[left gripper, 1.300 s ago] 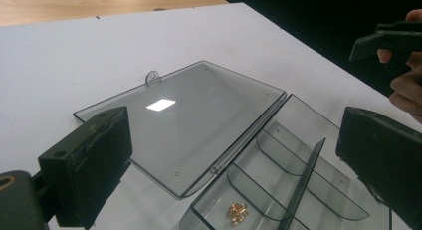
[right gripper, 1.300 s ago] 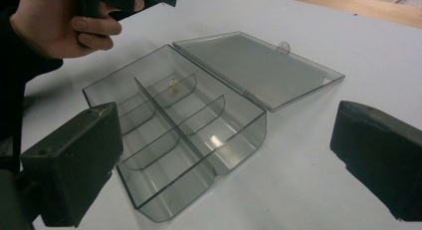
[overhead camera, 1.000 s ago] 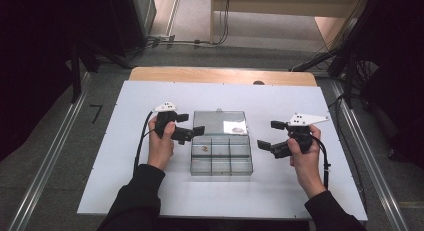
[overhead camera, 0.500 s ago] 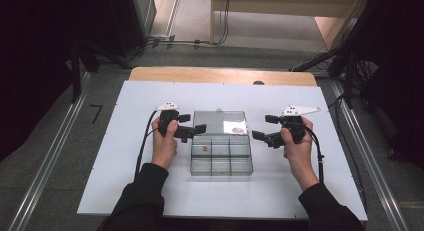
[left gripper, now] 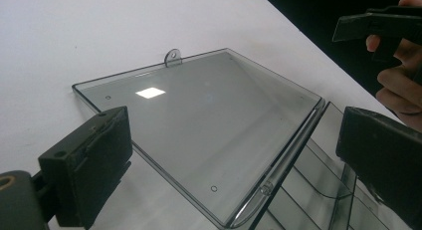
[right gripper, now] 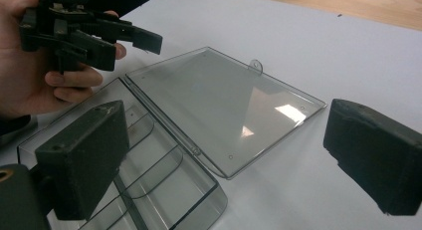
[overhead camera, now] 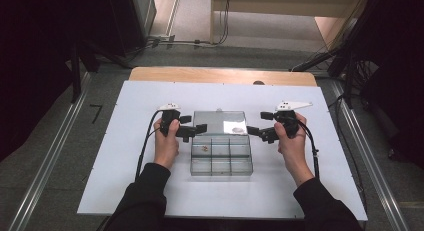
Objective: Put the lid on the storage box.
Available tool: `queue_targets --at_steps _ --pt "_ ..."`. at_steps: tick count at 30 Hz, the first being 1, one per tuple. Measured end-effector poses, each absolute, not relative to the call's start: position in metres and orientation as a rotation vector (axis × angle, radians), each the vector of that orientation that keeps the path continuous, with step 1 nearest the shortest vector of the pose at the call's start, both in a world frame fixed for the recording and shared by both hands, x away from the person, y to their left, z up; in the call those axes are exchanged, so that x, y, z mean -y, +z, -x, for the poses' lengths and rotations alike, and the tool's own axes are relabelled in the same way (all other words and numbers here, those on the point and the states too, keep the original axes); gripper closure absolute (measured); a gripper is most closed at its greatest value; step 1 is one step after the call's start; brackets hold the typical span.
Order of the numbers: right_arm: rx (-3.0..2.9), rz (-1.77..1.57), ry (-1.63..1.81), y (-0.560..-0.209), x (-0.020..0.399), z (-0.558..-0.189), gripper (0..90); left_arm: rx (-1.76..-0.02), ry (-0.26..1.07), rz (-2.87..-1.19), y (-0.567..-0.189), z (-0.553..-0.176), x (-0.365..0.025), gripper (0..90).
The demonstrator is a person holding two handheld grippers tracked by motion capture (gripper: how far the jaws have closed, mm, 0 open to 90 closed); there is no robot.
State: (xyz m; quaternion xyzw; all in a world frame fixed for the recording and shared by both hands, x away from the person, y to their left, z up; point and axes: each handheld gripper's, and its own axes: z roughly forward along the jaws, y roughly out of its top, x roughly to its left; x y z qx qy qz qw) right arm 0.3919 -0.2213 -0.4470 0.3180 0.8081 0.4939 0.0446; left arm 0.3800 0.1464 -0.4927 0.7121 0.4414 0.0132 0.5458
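Observation:
A clear plastic compartment box (overhead camera: 221,161) lies mid-table with its hinged lid (overhead camera: 220,122) swung flat onto the table on the far side. A small brownish item (overhead camera: 203,149) rests in the far-left compartment. My left gripper (overhead camera: 196,126) hovers open at the lid's left edge; in the left gripper view its jaws stand wide apart over the lid (left gripper: 199,115) and hinge. My right gripper (overhead camera: 257,124) hovers open at the lid's right edge, its jaws spread above the lid (right gripper: 224,100) and the box (right gripper: 149,190). Neither gripper holds anything.
The box sits on a white board (overhead camera: 125,156) with free room on both sides. A wooden table edge (overhead camera: 220,75) runs along the far side. Cables (overhead camera: 145,146) trail from both grippers. Dark equipment and metal rails flank the table.
My right gripper has moved left, closer to the lid's right edge. My left gripper has barely shifted. The box and lid have stayed put.

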Motion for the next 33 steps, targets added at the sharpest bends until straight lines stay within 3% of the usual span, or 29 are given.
queue_targets --at_steps 20,24,33 --pt "-2.498 -1.152 1.474 -0.463 0.207 -0.414 5.8 -1.186 -0.025 -1.652 -0.503 -0.388 -0.147 10.1" --pt "-2.494 -1.21 1.489 -0.467 0.207 -0.417 11.1 -1.218 -0.012 -1.665 -0.503 -0.388 -0.146 16.8" --pt "-2.495 -1.328 1.456 -0.476 0.204 -0.423 19.5 -1.261 -0.025 -1.657 -0.505 -0.39 -0.148 21.7"
